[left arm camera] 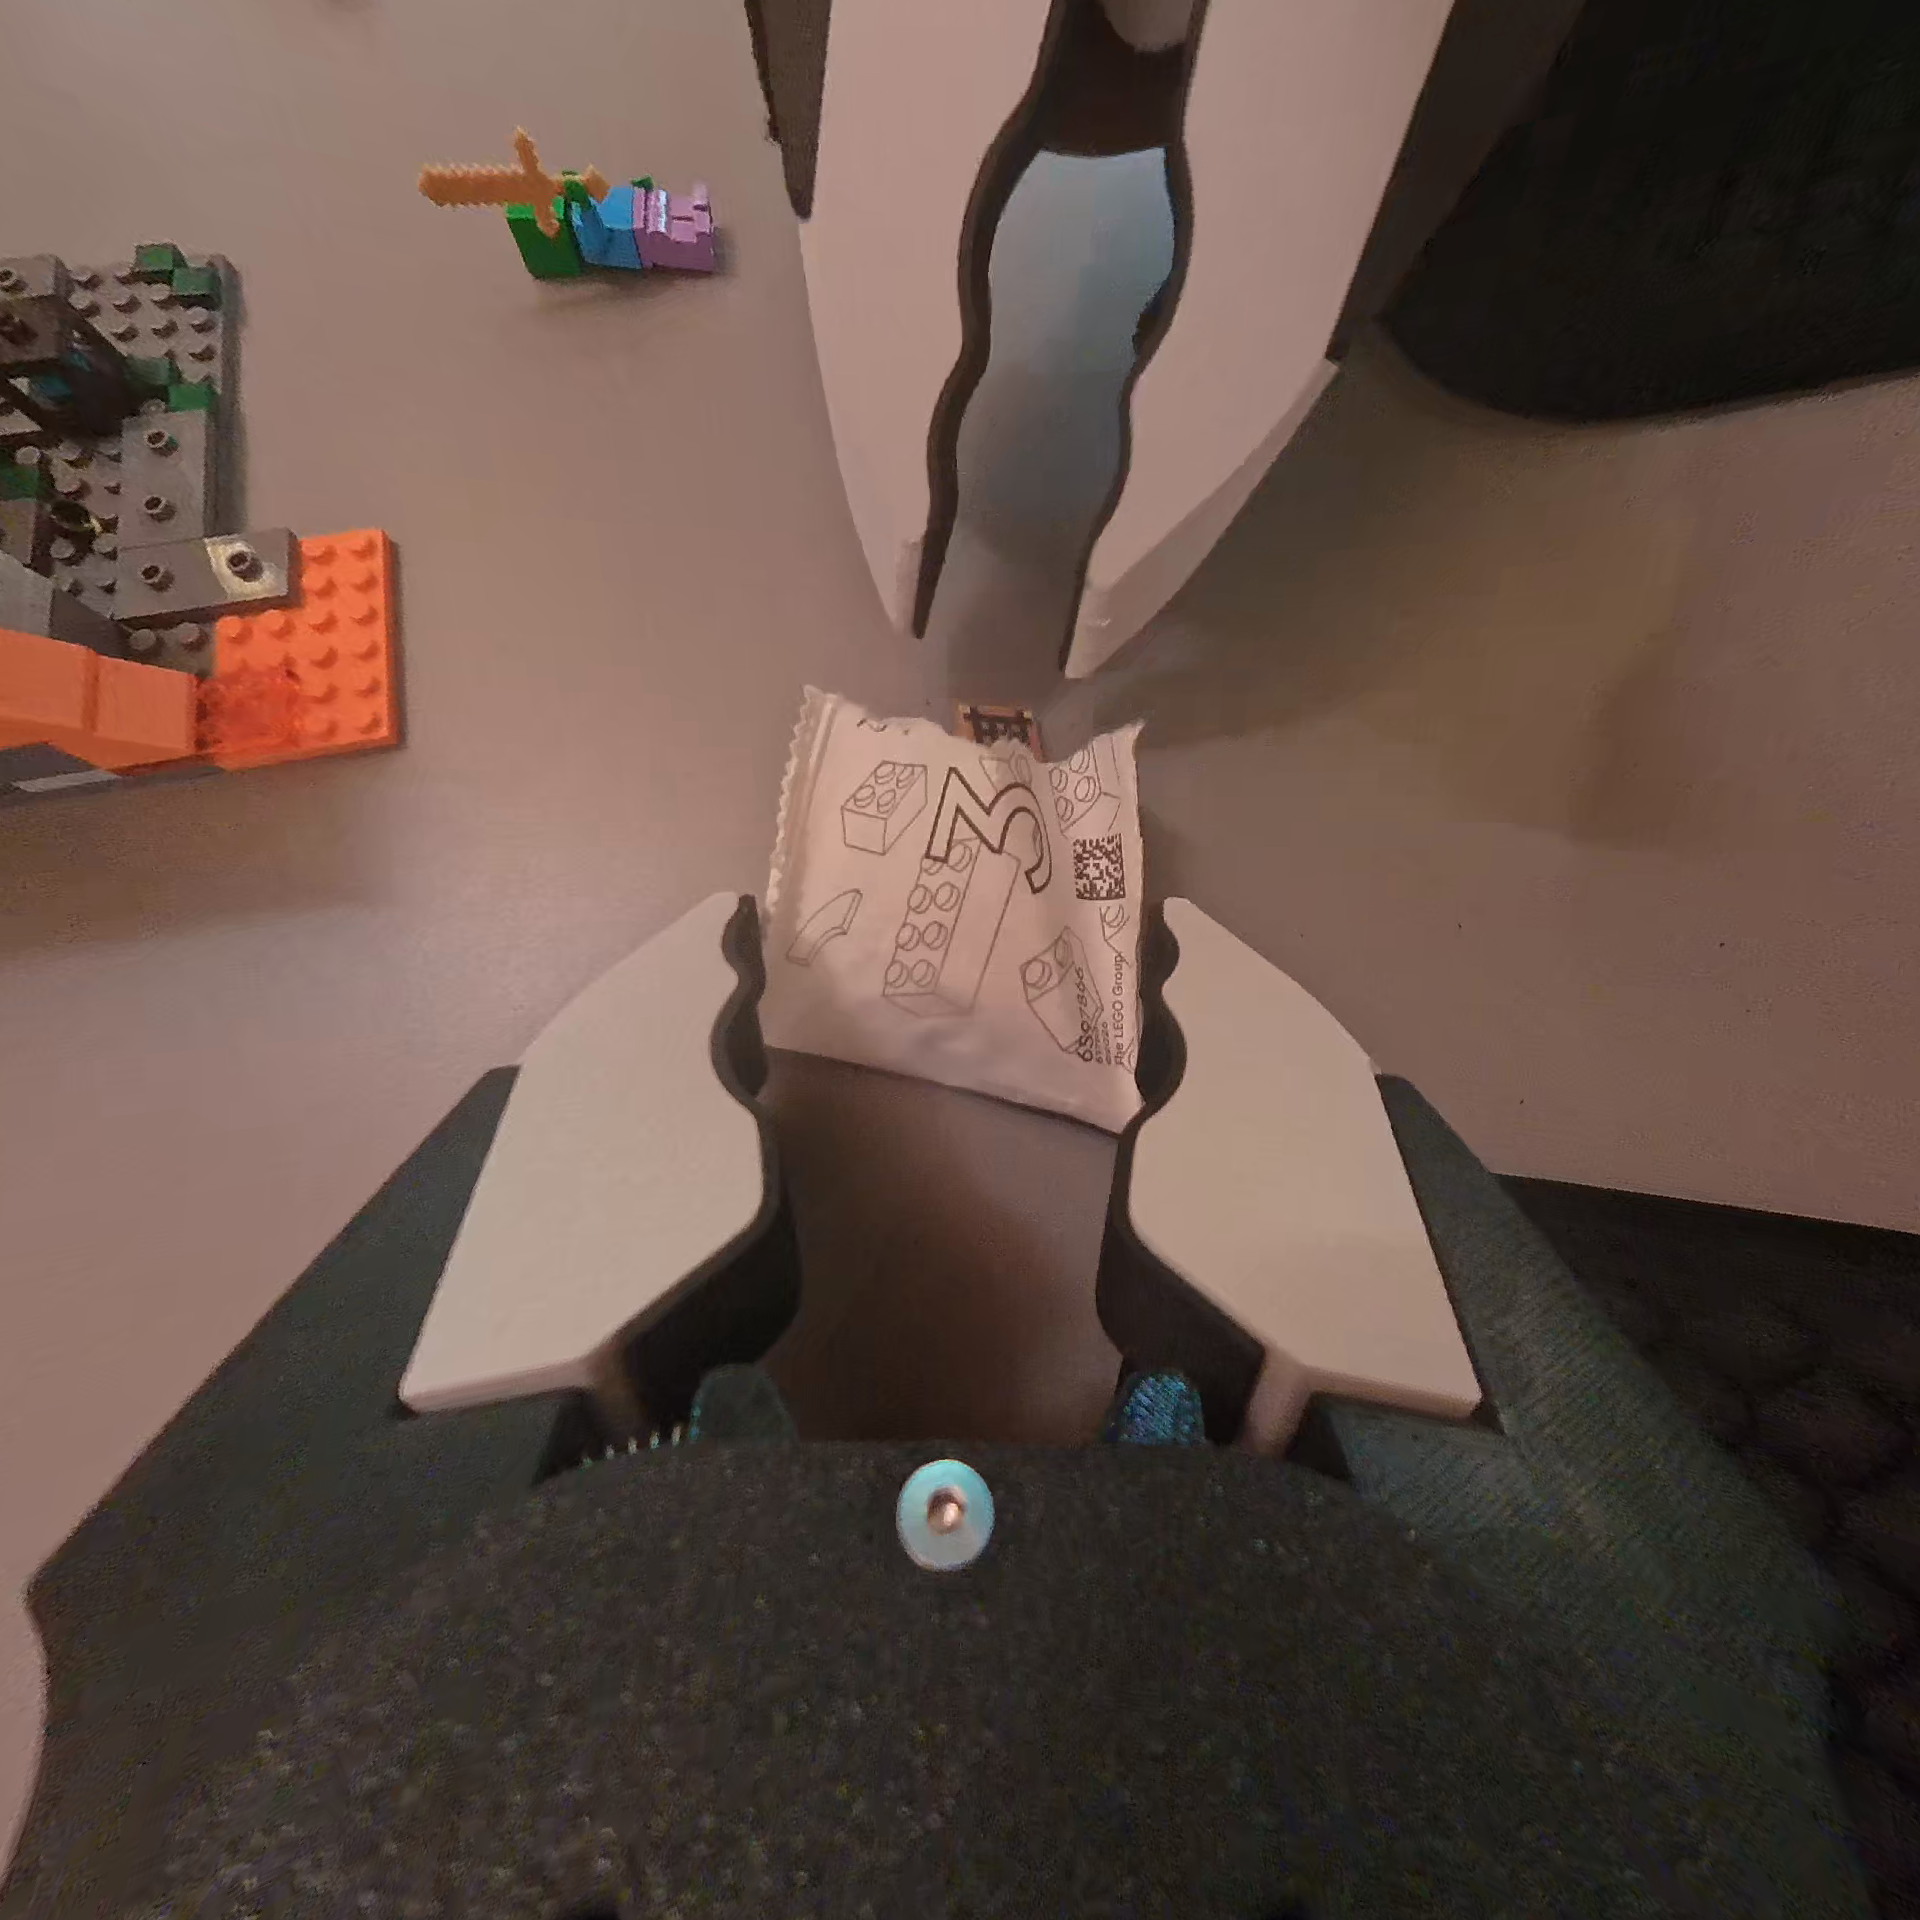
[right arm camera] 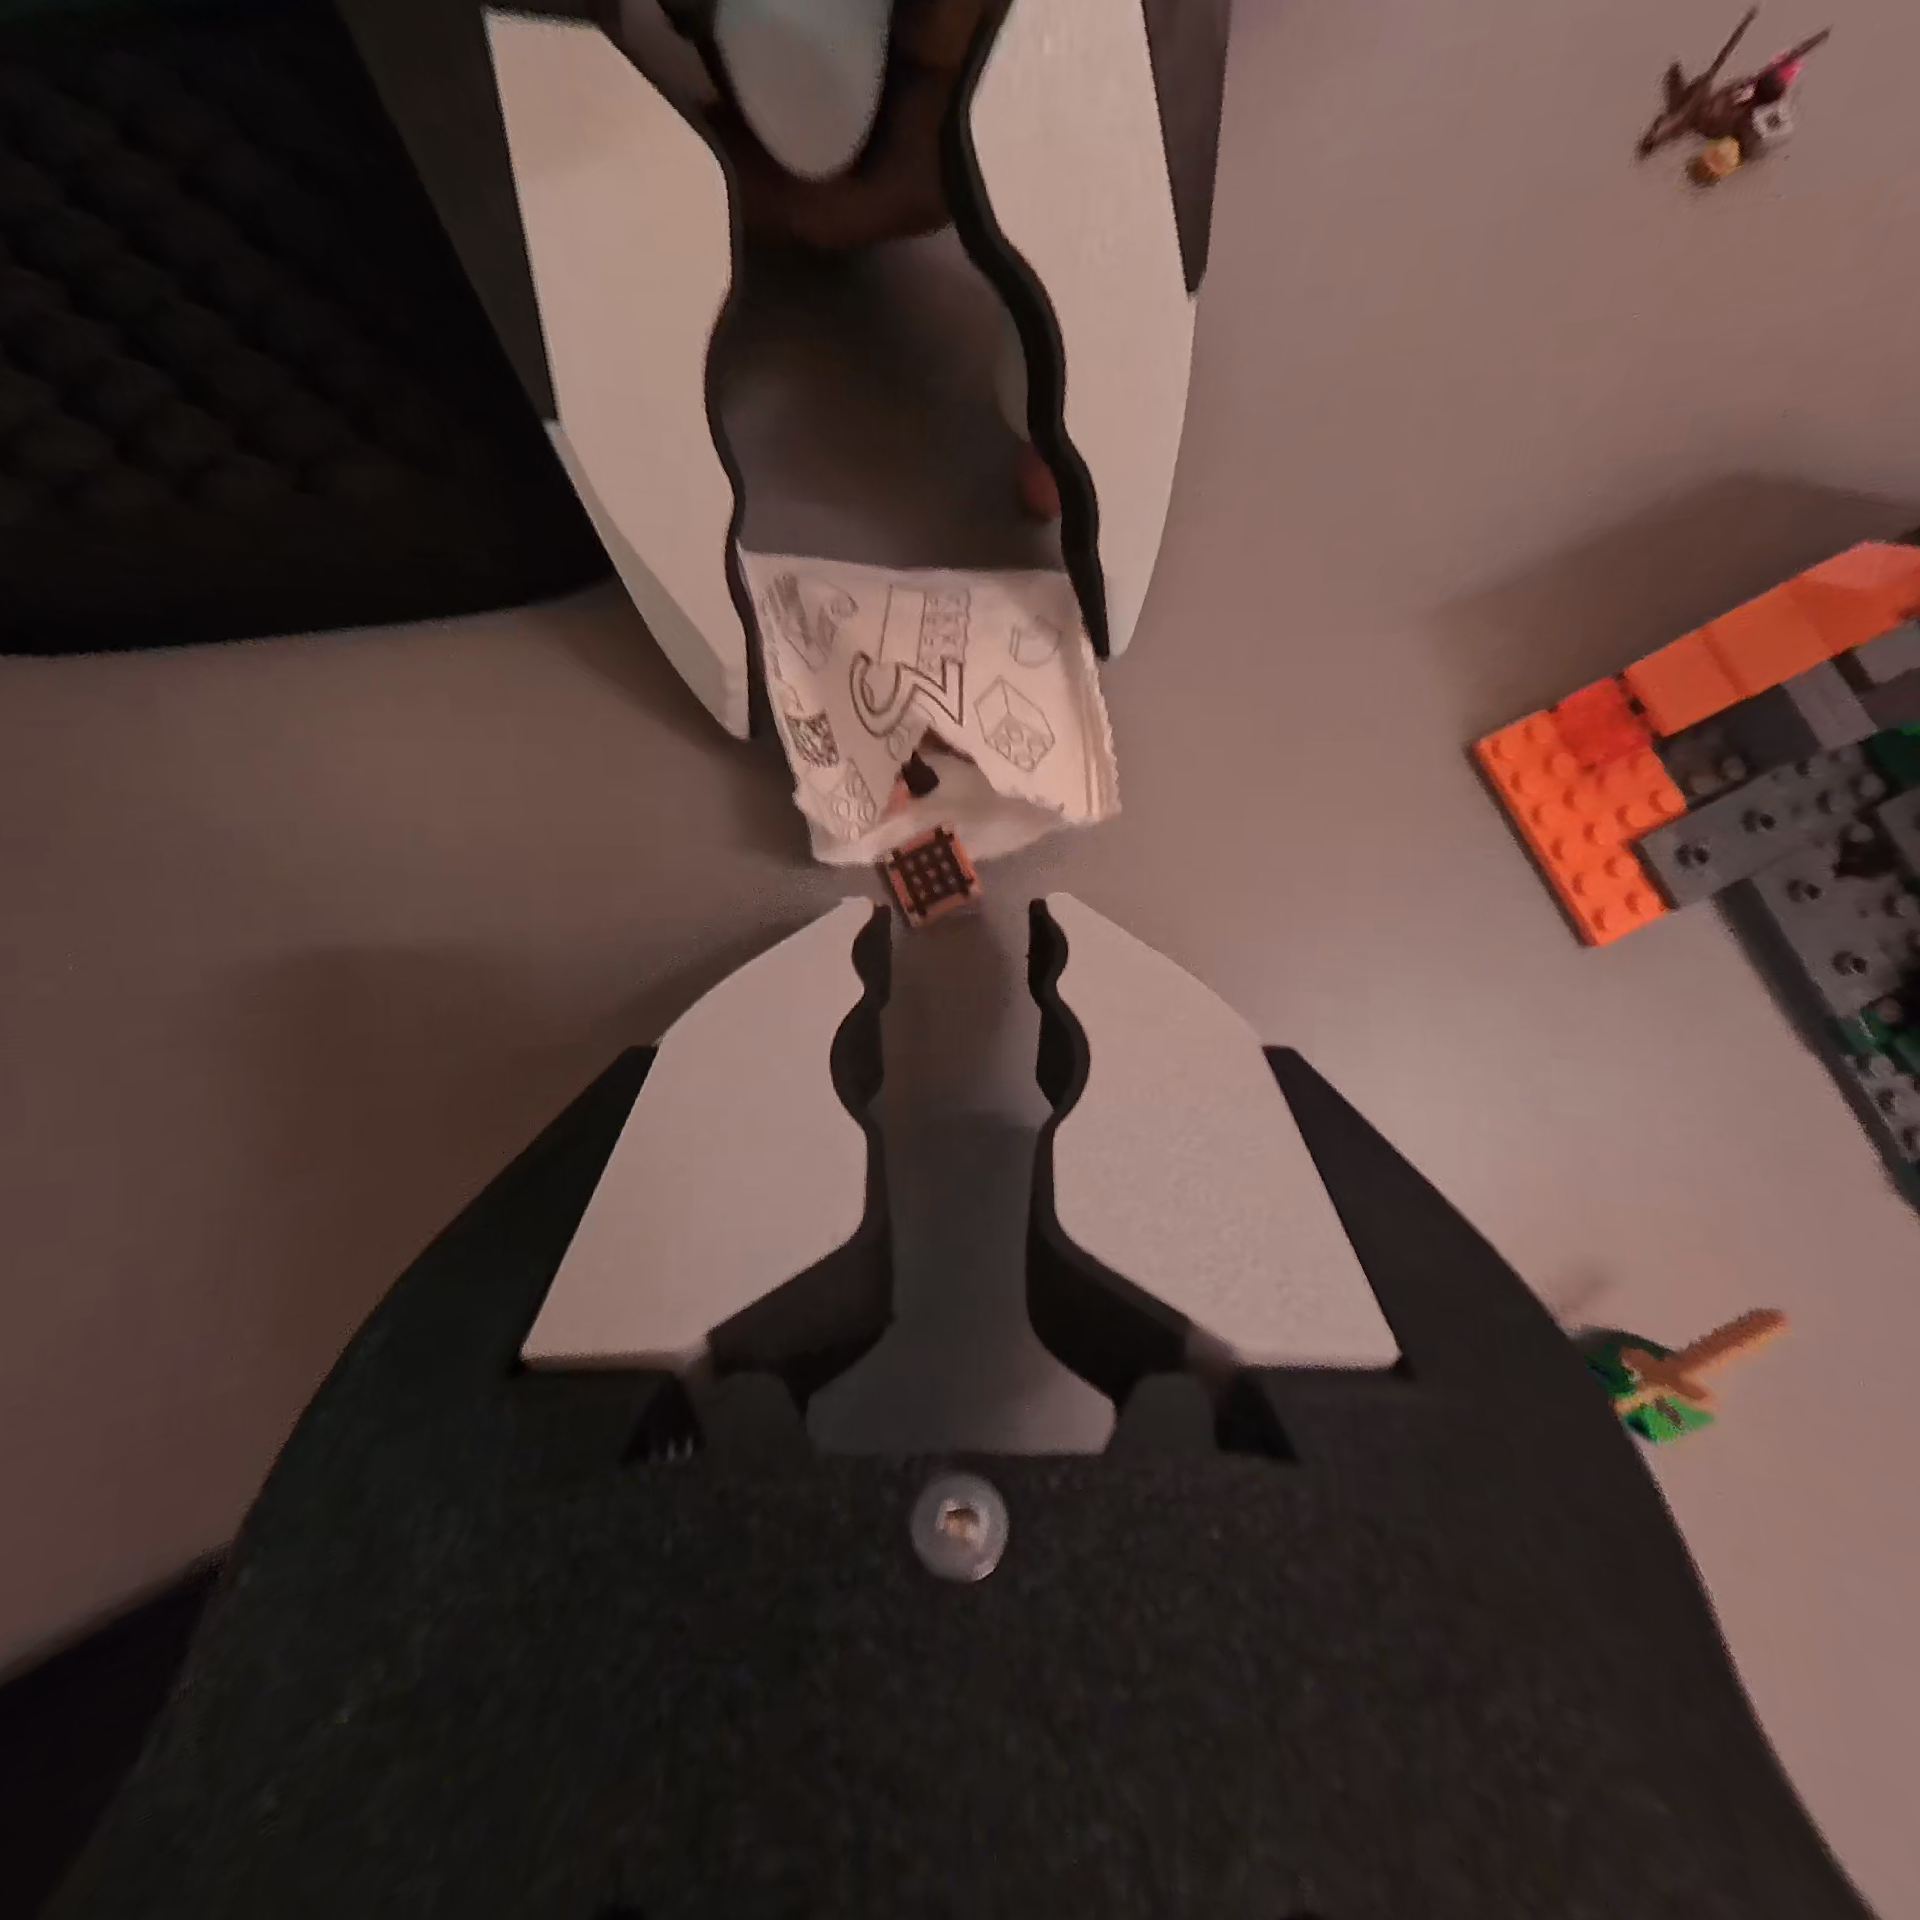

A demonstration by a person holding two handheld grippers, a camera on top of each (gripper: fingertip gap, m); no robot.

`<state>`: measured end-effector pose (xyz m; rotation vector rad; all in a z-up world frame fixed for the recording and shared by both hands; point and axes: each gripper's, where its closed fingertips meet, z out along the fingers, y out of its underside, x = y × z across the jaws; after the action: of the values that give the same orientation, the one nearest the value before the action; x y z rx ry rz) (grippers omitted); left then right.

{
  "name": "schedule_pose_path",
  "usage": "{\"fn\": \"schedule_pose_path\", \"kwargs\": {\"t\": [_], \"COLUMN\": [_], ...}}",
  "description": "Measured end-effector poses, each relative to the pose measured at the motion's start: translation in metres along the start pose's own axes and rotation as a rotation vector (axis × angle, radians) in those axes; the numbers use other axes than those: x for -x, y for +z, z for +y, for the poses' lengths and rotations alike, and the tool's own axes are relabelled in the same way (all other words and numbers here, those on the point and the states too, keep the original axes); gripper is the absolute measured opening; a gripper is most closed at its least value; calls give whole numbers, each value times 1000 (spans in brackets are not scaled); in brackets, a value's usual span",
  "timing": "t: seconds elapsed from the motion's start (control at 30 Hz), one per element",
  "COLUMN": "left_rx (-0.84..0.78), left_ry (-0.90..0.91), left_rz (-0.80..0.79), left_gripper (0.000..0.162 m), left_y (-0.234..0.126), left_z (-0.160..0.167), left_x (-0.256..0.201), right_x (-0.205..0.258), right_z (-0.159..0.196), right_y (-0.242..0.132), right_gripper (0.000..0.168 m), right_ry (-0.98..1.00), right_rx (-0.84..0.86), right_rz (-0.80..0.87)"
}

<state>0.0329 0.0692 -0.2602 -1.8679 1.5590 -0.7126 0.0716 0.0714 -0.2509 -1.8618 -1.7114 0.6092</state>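
Note:
My left gripper [left arm camera: 951,935] is shut on a white paper bag [left arm camera: 956,914] printed with brick drawings and holds it by its two sides. The bag's torn end points away from it. A small tan square tile with a dark grid [right arm camera: 932,886] sticks out of the torn opening; it also shows in the left wrist view [left arm camera: 997,724]. My right gripper [right arm camera: 956,925] faces the bag from the other side. Its jaws are a little apart and empty, with the tips just short of the tile. Each gripper shows in the other's view, the right one [left arm camera: 992,644] and the left one [right arm camera: 920,675].
A brick build of grey and orange plates [left arm camera: 156,520] lies to the side on the pale table, also in the right wrist view [right arm camera: 1662,810]. A small green, blue and purple piece with a tan sword [left arm camera: 582,218] lies near it. A small brown piece [right arm camera: 1725,104] lies farther off. A dark mat [right arm camera: 208,364] borders the table. The small brown piece [right arm camera: 1725,104] lies some 20 cm from my left tips, 25 cm from my right tips.

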Motion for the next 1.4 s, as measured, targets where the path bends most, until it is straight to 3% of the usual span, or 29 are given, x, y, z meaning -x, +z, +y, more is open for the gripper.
{"fn": "schedule_pose_path", "kwargs": {"t": [0.33, 0.77, 1.07, 1.33, 1.4], "left_rx": [-3, -24, -182, -268, -288], "left_ry": [1, 29, 65, 85, 98], "left_rz": [-5, -15, -22, -5, 2], "left_gripper": [69, 65, 57, 57, 58], "left_y": [0, 0, -8, -10, -11], "left_z": [0, -2, -23, -38, -41], "left_x": [0, -1, -4, -11, -15], "right_x": [4, 4, 3, 5, 9], "right_z": [4, -13, -28, -14, -16], "right_y": [14, 15, -24, -18, -14], "right_gripper": [5, 9, 12, 19, 13], "right_ry": [-49, -24, 24, 133, 133], "right_rx": [60, -62, -235, -198, -199], "right_rz": [-22, -21, -42, -80, -110]}}
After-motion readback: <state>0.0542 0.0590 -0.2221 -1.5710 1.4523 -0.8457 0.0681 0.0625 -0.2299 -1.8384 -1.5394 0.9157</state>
